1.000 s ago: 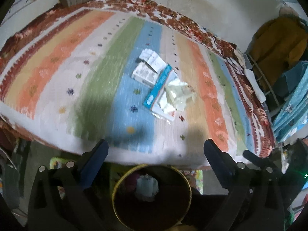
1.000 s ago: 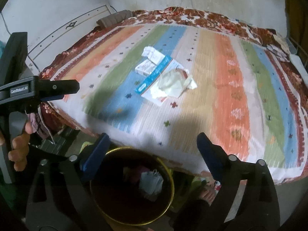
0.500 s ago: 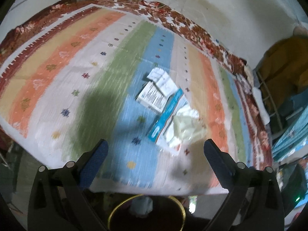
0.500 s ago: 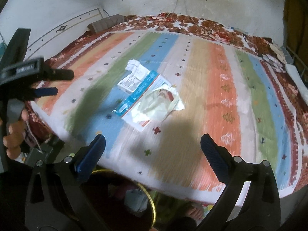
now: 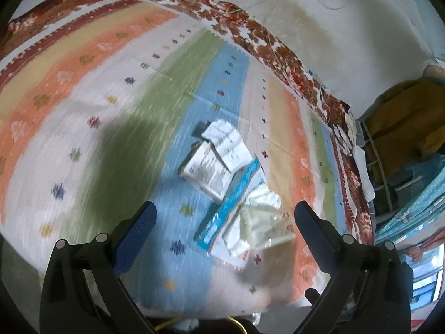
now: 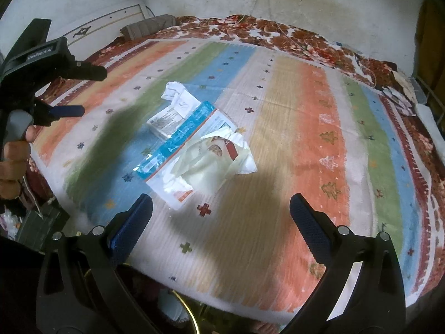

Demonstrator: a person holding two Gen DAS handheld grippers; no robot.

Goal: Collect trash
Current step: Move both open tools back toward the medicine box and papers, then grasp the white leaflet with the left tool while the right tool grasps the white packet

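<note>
Plainly, "GenRobot.AI" on left hand-held gripper (image 6: 75,91) above striped bedspread (image 6: 306,139).

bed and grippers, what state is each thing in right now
left gripper: open, empty, above the bed
right gripper: open, empty, above the bed
white box: lying flat on the bedspread
paper slip: crumpled, resting partly on the box
blue packet: flat, under the wrapper's edge
pale wrapper: crumpled, on top of the pile
bin: below the bed edge, only its yellow rim in view
</note>
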